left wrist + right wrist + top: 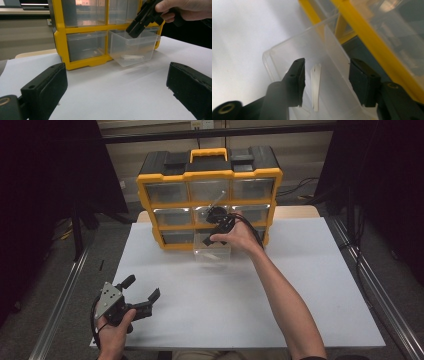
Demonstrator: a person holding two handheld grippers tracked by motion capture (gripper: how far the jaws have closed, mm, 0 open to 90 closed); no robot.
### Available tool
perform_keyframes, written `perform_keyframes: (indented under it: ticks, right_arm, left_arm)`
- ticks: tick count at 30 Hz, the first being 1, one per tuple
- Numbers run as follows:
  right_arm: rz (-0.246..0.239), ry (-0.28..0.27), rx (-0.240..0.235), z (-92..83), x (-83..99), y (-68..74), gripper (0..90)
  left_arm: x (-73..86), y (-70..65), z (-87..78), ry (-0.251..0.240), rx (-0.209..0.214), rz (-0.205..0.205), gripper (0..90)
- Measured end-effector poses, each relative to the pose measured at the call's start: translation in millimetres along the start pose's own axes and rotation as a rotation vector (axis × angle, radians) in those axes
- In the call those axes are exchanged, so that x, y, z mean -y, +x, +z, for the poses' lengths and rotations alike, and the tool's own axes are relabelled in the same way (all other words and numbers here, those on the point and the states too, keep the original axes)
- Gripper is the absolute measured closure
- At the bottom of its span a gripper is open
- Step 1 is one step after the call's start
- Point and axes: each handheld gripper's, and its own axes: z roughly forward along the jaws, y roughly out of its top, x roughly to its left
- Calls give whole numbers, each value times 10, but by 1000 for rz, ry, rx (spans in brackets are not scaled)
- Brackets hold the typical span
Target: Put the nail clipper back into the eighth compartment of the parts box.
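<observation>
A yellow and black drawer cabinet [210, 195] stands at the back of the white table [310, 285]. Its bottom middle clear drawer [212, 254] is pulled out onto the table. A thin white piece [315, 85] lies flat on the drawer's floor, also seen as a pale strip [132, 57] from the left gripper view. My right gripper [216, 227] hangs open just over the drawer, and in its own view the gripper [327, 80] has a jaw on either side of the white piece, holding nothing. My left gripper [143, 287] rests open near the front left of the table.
The cabinet has a yellow carry handle [209, 154] on top and several clear drawers shut in their slots. Metal rails [65, 290] run along both sides of the table. A person's right forearm [285, 300] crosses the table's middle.
</observation>
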Motion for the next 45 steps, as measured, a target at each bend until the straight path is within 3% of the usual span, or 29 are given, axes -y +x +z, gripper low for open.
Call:
perform_keyframes:
  ticks: [3,7,8,12,13,15,21,29,30,35,42,45]
  right_arm:
    - [37,-14,19,-58,36,-7,257]
    - [59,-41,30,-100,67,-1,193]
    - [101,-61,20,-122,91,-2,120]
    - [112,-80,39,-147,118,15,74]
    - [90,-119,54,-157,141,17,38]
    - [86,-139,43,-161,153,21,30]
    - [136,-205,37,-208,203,58,30]
    - [144,-322,98,-231,338,137,36]
    - [153,-367,127,-256,374,162,28]
    - [147,-395,174,-288,471,174,21]
    - [141,-483,213,-366,619,182,11]
    - [145,-491,224,-387,681,187,12]
  left_arm:
    - [-2,-6,-2,1,0,1,35]
    - [1,-2,2,4,0,2,35]
    - [0,-7,-1,7,-4,-2,35]
    - [-5,-7,-4,0,0,1,35]
    - [-5,-7,-2,1,3,1,34]
    - [-3,-8,0,2,0,0,35]
    - [-2,-10,2,2,1,-1,35]
    - [3,-4,5,10,-9,3,35]
    - [4,-10,11,8,-4,-4,35]
    - [6,-9,13,11,-5,-5,35]
    - [12,-3,21,20,-5,-6,34]
    - [11,-1,22,21,-5,-7,34]
